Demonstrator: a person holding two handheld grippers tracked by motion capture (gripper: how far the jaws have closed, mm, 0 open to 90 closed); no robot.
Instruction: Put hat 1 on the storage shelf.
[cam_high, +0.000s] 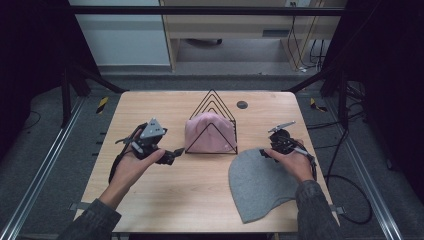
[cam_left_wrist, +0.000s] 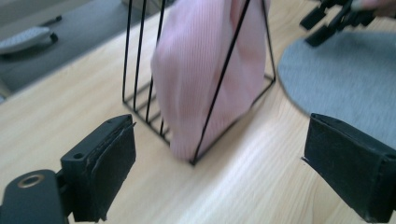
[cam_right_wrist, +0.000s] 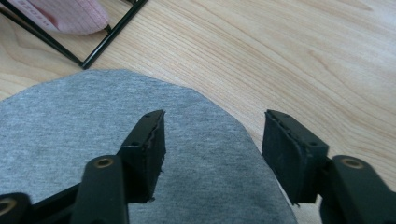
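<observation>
Judging by the layout, half the job looks done: the pink hat (cam_high: 210, 132) already sits in the wire rack (cam_high: 212, 102), and the grey hat (cam_high: 260, 182) lies flat on the counter (cam_high: 165, 200), near its right edge. Left tool (cam_high: 176, 152) stands wide and empty beside the rack; right tool (cam_high: 263, 153) hovers half-open over the grey hat's top rim. Slots behind the pink hat look free.

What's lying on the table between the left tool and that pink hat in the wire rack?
Nothing: in the left gripper view, bare wooden table separates the open left tool from the pink hat in the wire rack.
</observation>
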